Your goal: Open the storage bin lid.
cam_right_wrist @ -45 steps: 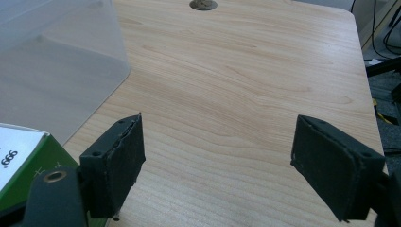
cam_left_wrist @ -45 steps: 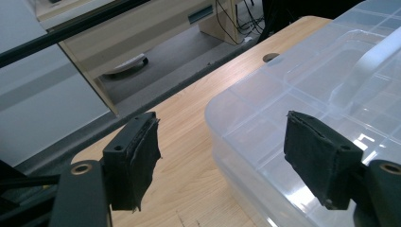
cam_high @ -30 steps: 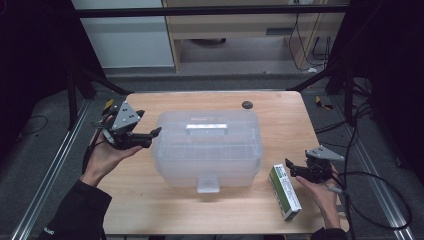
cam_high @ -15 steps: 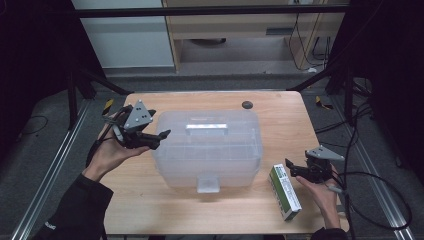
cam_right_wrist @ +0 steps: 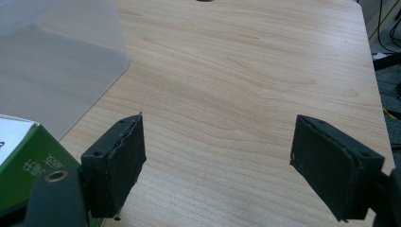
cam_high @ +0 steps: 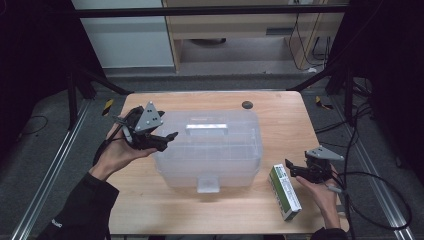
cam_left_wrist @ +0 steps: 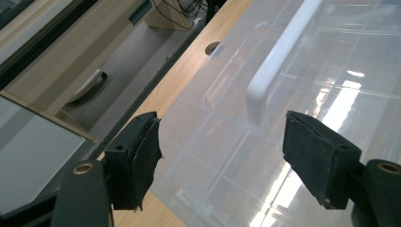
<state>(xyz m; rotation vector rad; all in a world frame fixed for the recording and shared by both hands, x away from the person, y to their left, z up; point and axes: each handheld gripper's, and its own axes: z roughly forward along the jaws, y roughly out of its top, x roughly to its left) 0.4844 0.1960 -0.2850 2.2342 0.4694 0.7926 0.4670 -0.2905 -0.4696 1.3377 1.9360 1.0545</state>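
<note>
Clear plastic storage box [cam_high: 209, 149] sits mid-table [cam_high: 280, 107], lid on, white handle [cam_high: 206, 128] across the top. Left gripper [cam_high: 165, 140] hovers over the box's left edge, fingers [cam_left_wrist: 135, 158] spread wide, holding nothing. Right gripper [cam_high: 295, 170] rests near the green carton [cam_high: 284, 191], fingers open and empty. Box looks stiff, light, probably empty though the glare hides part; walls slick. Best hold: the handle, or the front latch [cam_high: 207, 183].

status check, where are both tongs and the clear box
Left tongs open, over clear plastic lidded box, near its white handle. Right tongs open, empty, beside green carton. Nothing in the way.
</note>
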